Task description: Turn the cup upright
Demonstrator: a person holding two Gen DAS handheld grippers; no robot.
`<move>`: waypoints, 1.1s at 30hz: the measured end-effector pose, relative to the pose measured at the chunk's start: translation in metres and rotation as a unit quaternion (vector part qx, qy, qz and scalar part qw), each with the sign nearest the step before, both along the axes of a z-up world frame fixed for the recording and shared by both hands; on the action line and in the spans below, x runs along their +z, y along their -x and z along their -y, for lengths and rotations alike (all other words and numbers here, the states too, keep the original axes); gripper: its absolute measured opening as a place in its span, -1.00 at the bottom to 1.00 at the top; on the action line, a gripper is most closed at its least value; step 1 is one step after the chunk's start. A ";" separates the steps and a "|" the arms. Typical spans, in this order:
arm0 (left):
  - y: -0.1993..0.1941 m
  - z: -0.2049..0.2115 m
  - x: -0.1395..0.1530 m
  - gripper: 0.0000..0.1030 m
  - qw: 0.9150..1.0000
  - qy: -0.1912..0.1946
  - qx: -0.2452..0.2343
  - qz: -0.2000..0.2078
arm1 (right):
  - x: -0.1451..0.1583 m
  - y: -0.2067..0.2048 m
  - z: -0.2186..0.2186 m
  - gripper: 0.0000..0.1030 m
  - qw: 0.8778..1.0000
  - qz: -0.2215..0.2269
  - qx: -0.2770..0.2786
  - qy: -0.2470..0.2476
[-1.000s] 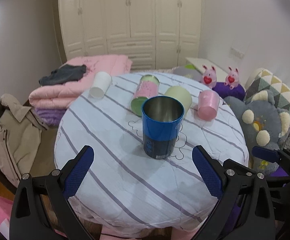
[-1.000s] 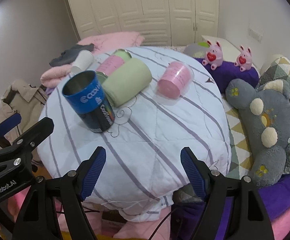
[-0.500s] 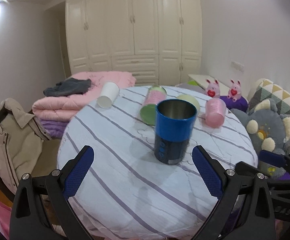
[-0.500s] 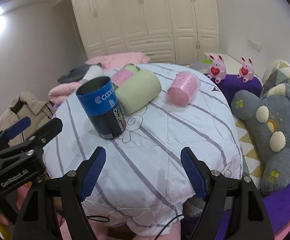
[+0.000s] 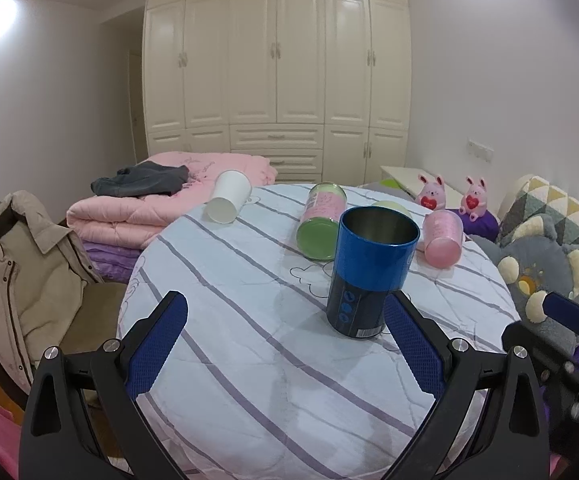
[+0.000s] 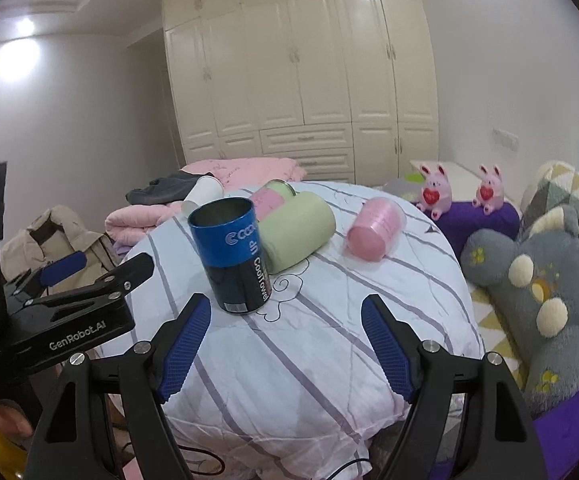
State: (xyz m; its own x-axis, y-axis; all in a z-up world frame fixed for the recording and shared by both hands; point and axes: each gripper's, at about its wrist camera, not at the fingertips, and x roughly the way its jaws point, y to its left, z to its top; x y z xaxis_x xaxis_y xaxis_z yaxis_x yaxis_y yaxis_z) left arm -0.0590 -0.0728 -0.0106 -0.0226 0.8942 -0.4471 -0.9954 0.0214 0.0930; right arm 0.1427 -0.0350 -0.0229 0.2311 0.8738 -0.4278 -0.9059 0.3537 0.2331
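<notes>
A blue and black cup (image 5: 371, 270) stands upright, mouth up, on the round striped table (image 5: 249, 320); it also shows in the right wrist view (image 6: 233, 254). Behind it lie on their sides a pale green cup (image 6: 295, 236), a pink cup (image 6: 375, 226), a pink-and-green can (image 5: 321, 216) and a white paper cup (image 5: 227, 196). My left gripper (image 5: 285, 344) is open and empty, just short of the blue cup. My right gripper (image 6: 285, 340) is open and empty, near the table's front edge.
A grey plush bear (image 6: 541, 292) and a patterned cushion lie to the right of the table. Two pink bunny toys (image 6: 433, 192) sit on a purple cushion. Folded pink bedding (image 5: 137, 208) and a beige jacket (image 5: 17, 272) on a chair are to the left.
Both grippers have pulled back and tilted up, so the table sits lower in view and more of the wardrobe shows. The cups have not moved.
</notes>
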 end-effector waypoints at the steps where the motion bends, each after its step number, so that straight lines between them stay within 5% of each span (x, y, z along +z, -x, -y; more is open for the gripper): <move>1: -0.001 -0.001 0.000 0.94 1.000 0.000 -0.002 -0.002 | 0.000 0.002 0.000 0.54 1.000 0.005 0.002 0.000; 33: -0.004 0.001 0.000 0.94 1.000 -0.002 -0.010 -0.017 | -0.006 0.008 0.000 0.55 1.000 -0.009 0.027 0.011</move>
State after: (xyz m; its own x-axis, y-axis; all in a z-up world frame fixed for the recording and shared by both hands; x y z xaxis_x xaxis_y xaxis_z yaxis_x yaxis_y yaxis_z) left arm -0.0550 -0.0738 -0.0110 -0.0201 0.8966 -0.4423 -0.9912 0.0399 0.1260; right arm 0.1348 -0.0355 -0.0292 0.1759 0.8755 -0.4501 -0.9192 0.3097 0.2433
